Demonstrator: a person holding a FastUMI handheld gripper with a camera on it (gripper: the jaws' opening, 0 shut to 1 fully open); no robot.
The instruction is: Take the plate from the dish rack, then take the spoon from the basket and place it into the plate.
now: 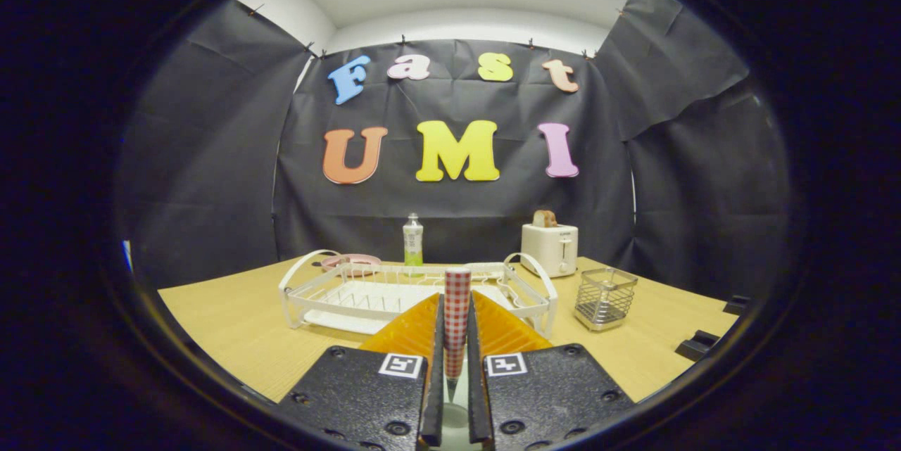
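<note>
Black cloth walls stand all around the booth, and a light wooden surface [232, 324] carries the things. I see my fingers [455, 352] closed on the spoon [457, 317], gripping its red and white checked handle, which stands straight up between them. The bowl end of the spoon is hidden low down between the fingers, so I cannot tell what is under it. Just beyond the fingers sits the white dish rack [366, 293], and it looks empty of plates. A pink plate [350, 262] lies flat behind the far left corner of the rack; I think this is the plate I need. The wire basket [605, 298] stands to the right of the rack, and I see nothing in it. A green bottle [412, 240] and a white toaster [550, 247] with bread in it stand at the back. I judge the step now is to carry the spoon to the plate. To do it well, I should lift the spoon high over the rack, go slowly toward the far left, lower it until it is in the plate, and only then open the fingers.
</note>
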